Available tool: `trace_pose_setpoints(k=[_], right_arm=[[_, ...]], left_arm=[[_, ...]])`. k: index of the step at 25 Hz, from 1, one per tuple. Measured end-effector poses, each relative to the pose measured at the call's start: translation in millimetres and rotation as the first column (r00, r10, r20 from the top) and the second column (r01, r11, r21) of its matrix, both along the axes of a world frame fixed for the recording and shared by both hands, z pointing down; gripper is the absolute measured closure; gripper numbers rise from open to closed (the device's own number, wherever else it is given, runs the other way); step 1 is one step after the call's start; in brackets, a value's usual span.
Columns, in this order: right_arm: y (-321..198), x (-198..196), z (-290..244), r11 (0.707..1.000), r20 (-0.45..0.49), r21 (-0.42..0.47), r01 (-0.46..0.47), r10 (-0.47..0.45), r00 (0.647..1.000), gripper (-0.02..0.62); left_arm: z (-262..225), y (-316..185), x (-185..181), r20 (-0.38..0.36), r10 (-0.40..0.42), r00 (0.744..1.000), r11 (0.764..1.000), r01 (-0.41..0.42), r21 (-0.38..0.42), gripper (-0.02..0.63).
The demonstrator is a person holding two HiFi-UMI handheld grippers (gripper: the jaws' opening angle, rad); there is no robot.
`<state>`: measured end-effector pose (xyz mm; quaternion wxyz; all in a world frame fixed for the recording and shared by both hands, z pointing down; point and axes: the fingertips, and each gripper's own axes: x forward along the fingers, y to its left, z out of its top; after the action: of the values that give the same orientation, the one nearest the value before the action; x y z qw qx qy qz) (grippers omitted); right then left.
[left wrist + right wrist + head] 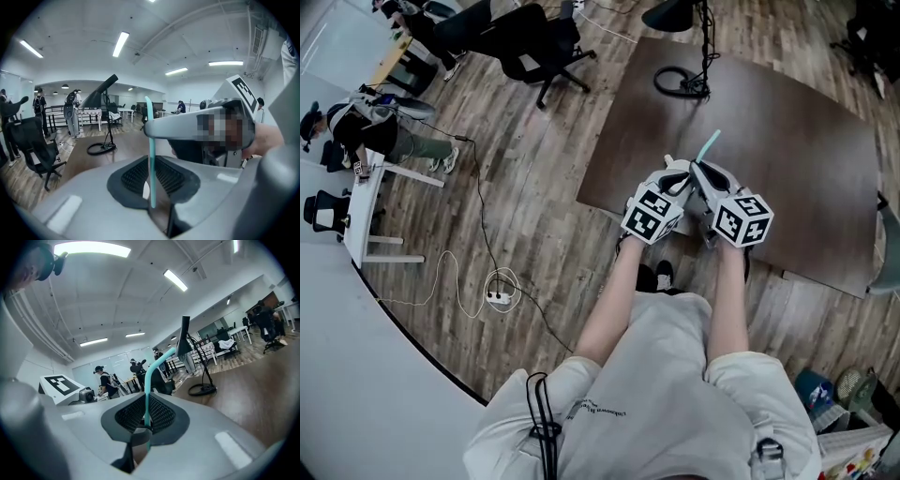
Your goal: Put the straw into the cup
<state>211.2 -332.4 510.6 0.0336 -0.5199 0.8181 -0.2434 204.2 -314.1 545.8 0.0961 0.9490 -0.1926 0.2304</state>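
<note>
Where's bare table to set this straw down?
The table is bare on its right side, out to the far edge, and on the left between the lamp stand base and the near edge. Crowded only at that near edge, where left gripper and right gripper meet at the straw.

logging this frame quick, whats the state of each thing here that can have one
straw: bent near the top, clamped by both grippers
left gripper: shut on the straw's lower end
right gripper: shut on the straw
cup: not in view
</note>
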Motion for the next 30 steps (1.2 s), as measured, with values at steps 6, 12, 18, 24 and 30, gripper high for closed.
trace_pose_setpoints(k=[6, 12, 18, 24, 30], right_arm=[[0, -3, 7, 1.000, -0.035, -0.004, 0.018, -0.019, 0.999, 0.549], [-7, 6, 15, 0.996, -0.085, -0.041, 0.075, -0.078, 0.993, 0.548], [-29, -9, 8, 0.995, -0.072, 0.000, 0.102, -0.102, 0.992, 0.548], [-42, 8, 1, 0.996, -0.069, 0.001, 0.091, -0.091, 0.993, 0.548], [-65, 10, 2, 0.996, -0.056, 0.011, 0.088, -0.087, 0.995, 0.548]], left_arm=[[9, -2, 3, -0.026, -0.014, 1.000, 1.000, 0.014, -0.013, 0.576], [15, -7, 15, -0.060, -0.017, 0.998, 0.999, 0.015, -0.041, 0.578], [8, -29, -1, -0.130, -0.043, 0.991, 0.999, 0.039, -0.036, 0.578], [0, -42, 16, -0.178, -0.037, 0.983, 0.996, 0.023, -0.083, 0.578], [1, -65, 19, -0.176, -0.027, 0.984, 0.997, 0.014, -0.073, 0.578]])
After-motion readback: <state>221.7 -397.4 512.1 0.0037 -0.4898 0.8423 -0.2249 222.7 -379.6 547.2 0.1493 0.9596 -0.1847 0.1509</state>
